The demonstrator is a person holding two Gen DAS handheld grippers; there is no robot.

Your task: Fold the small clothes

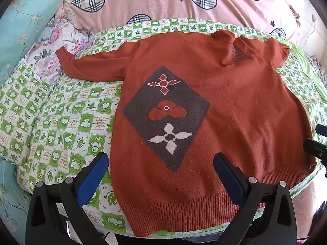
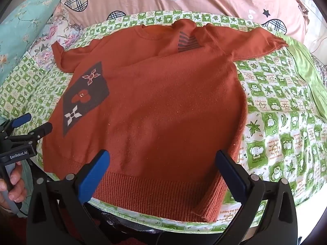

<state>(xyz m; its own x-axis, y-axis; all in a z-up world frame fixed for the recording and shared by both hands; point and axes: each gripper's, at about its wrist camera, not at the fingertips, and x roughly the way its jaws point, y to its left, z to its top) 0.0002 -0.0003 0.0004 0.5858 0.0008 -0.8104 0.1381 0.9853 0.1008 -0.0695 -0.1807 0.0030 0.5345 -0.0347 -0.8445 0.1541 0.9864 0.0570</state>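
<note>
A small rust-orange knit sweater (image 1: 235,106) lies flat on a green-and-white checked quilt (image 1: 51,126). It has a dark grey diamond patch with flower shapes (image 1: 166,116). Its sleeves spread out left (image 1: 85,65) and right (image 2: 263,45). The ribbed hem lies near the front edge. My left gripper (image 1: 161,175) is open and empty, just above the hem's left part. My right gripper (image 2: 163,173) is open and empty, over the hem's right part, where the hem corner (image 2: 212,202) is turned up. The left gripper also shows in the right wrist view (image 2: 34,124).
A pink duvet with plaid hearts (image 1: 184,2) is piled behind the sweater. A teal floral pillow (image 1: 22,22) lies at the far left. A plain green cloth (image 2: 306,77) lies at the right. The quilt's front edge (image 2: 143,218) runs just under the hem.
</note>
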